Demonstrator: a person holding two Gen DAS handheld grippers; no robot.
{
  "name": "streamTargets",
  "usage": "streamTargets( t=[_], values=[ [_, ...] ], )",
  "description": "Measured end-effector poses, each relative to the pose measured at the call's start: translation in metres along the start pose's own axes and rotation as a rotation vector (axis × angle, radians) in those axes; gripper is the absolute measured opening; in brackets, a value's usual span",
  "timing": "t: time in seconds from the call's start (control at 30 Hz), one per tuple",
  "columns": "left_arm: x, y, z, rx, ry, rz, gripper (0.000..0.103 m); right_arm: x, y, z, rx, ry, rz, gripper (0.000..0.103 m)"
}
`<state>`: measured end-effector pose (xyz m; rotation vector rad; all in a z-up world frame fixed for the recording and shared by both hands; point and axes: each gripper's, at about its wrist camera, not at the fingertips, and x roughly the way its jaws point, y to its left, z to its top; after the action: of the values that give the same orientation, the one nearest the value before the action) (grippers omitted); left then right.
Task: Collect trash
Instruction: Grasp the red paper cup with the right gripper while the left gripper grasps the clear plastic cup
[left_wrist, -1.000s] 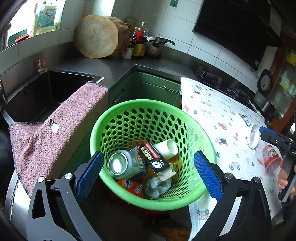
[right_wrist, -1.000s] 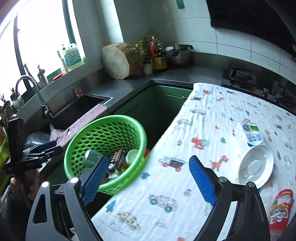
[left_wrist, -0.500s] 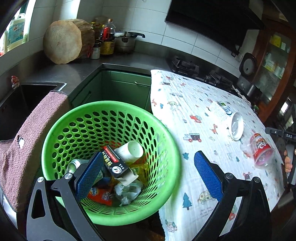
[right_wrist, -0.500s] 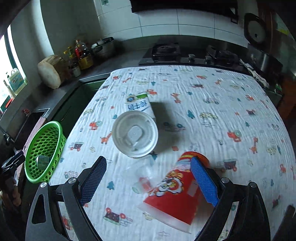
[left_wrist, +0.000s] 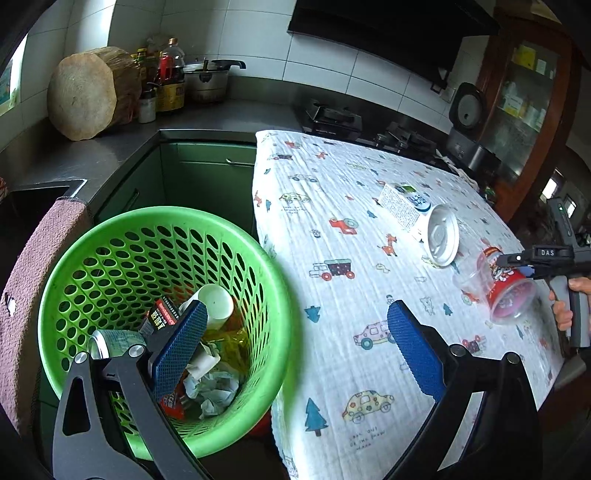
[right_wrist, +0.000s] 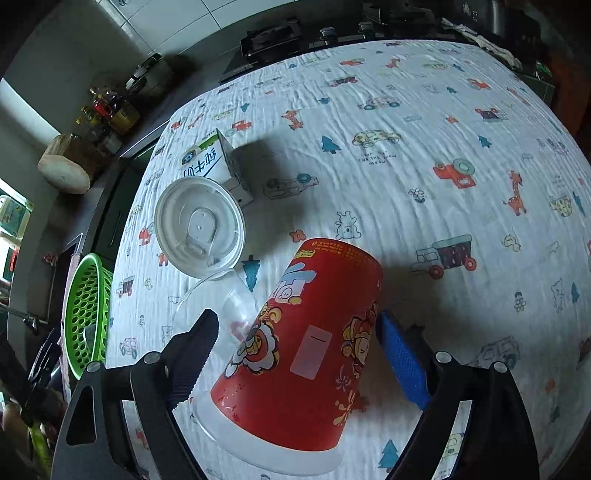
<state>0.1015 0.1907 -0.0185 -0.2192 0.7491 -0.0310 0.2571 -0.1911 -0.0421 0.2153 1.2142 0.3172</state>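
A red printed paper cup (right_wrist: 306, 350) lies on its side on the cartoon-print tablecloth (right_wrist: 406, 166). My right gripper (right_wrist: 295, 317) straddles it, jaws closing, and I see no pad pressing on it. A clear plastic cup (right_wrist: 221, 295) lies against the cup beside the left finger. Just beyond are a white lid (right_wrist: 199, 229) and a milk carton (right_wrist: 218, 162). The left wrist view shows the same red cup (left_wrist: 508, 291) and right gripper (left_wrist: 517, 264) at the table's right. My left gripper (left_wrist: 295, 314) hangs open and empty over the green basket (left_wrist: 147, 214), which holds a can, boxes and crumpled paper.
The basket sits on a counter beside the table's left edge, next to a pink towel (left_wrist: 33, 277) and the sink. A round chopping block (left_wrist: 88, 92), bottles and a pot (left_wrist: 207, 81) stand on the back counter. A stove (left_wrist: 332, 118) and rice cooker (left_wrist: 465, 110) lie behind the table.
My right gripper swung from the basket side across the table, sank and rolled, and now straddles the red cup. The left gripper shifted right, from over the basket toward the table.
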Motion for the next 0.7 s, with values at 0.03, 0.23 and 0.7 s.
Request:
streamTargets(
  t=[0.03, 0.23, 0.7],
  values=[
    [0.001, -0.003, 0.000, 0.005, 0.003, -0.003, 0.097, 0.004, -0.002, 0.000, 0.013, 0.014, 0.010, 0.084],
    [0.011, -0.022, 0.000, 0.043, 0.025, -0.023, 0.097, 0.019, -0.025, -0.003, 0.118, 0.085, 0.123, 0.076],
    [0.052, -0.112, 0.004, 0.085, 0.122, -0.181, 0.097, -0.014, -0.039, -0.033, -0.054, 0.064, 0.058, 0.068]
  ],
)
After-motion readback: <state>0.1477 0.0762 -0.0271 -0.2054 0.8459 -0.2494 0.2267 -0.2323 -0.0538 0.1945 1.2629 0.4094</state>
